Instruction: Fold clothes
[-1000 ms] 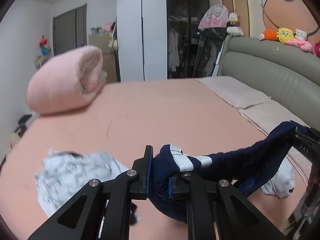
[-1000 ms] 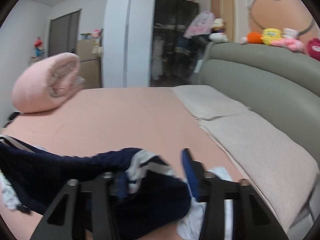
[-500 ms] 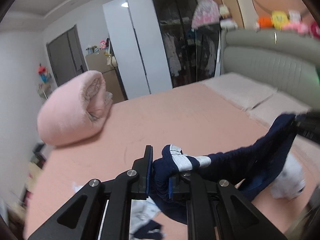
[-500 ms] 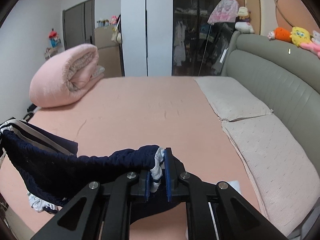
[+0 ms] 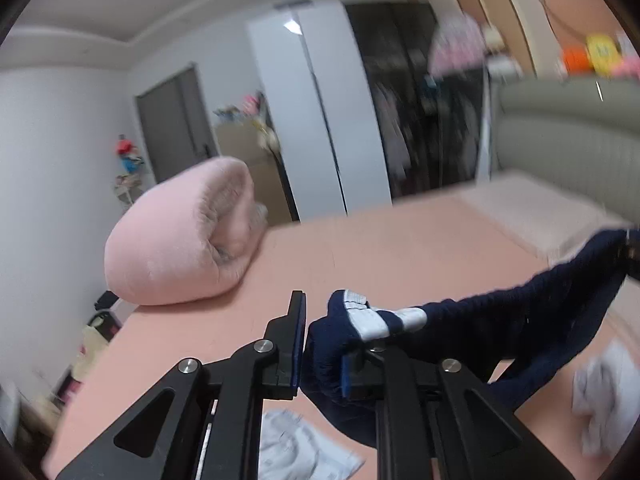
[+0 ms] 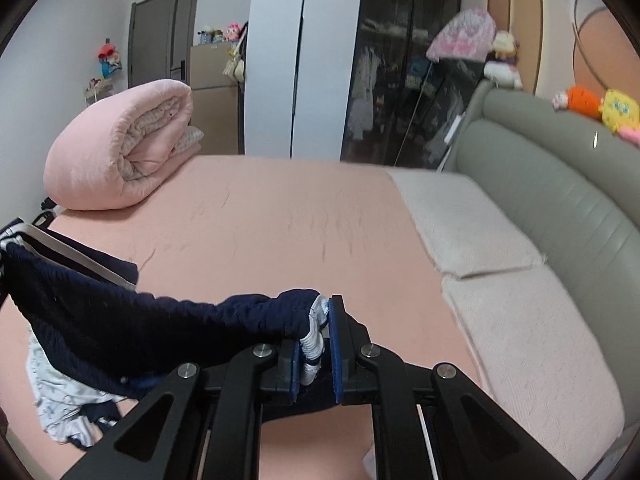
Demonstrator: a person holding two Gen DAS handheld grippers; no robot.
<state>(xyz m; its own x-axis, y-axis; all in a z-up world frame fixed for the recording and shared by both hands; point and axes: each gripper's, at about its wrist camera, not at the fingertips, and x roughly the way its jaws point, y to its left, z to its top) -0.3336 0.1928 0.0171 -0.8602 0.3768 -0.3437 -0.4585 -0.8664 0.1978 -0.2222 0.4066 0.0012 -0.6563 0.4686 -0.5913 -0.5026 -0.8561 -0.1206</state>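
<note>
A dark navy knitted garment with white-striped ribbed edges (image 6: 168, 320) hangs stretched in the air between the two grippers, above the salmon-pink bed sheet (image 6: 280, 216). The left gripper (image 5: 322, 344), low in the middle of its view, is clenched on one striped edge (the cloth bunches between the blue pads). The right gripper (image 6: 316, 344), at bottom centre of its view, pinches the other striped edge. A crumpled white printed garment (image 6: 60, 396) lies on the sheet at lower left. A rolled pink quilt (image 6: 120, 148) sits at upper left, and a grey padded headboard (image 6: 560, 184) runs along the right.
</note>
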